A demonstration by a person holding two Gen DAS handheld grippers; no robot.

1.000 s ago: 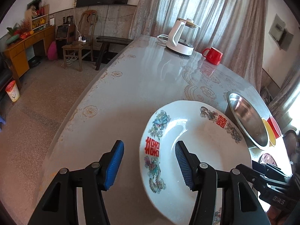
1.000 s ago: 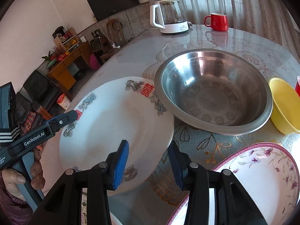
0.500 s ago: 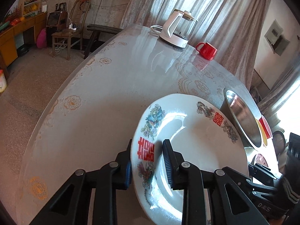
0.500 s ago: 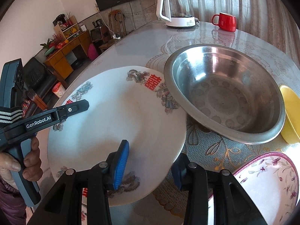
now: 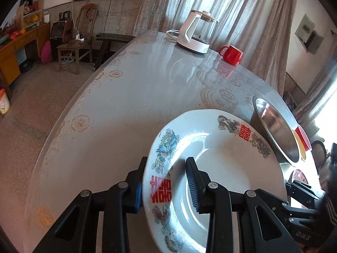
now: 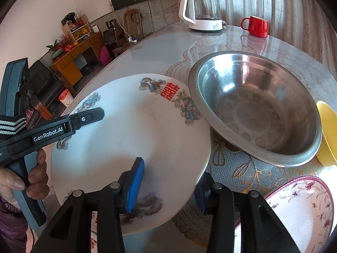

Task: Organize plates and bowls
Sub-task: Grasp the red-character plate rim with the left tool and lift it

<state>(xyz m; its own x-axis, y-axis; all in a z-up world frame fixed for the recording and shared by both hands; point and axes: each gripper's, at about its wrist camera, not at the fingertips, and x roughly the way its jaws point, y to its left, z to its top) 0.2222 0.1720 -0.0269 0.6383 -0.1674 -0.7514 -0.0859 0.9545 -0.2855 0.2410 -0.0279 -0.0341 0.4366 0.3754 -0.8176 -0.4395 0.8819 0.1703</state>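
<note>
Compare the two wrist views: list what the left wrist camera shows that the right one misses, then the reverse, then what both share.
Only the left wrist view: the left gripper closed on the dragon plate's rim, and a red bowl beyond the steel basin.

Only the right wrist view: the right gripper with its jaws on either side of the plate's near edge, the floral plate, and the person's hand.

Both: plate, basin, yellow bowl, kettle, red mug, table.

Bare tabletop (image 5: 130, 105) left of plate (image 5: 221, 168); steel basin (image 6: 257, 109) blocks right; kettle (image 5: 195, 35), mug (image 5: 231, 55) far.
</note>
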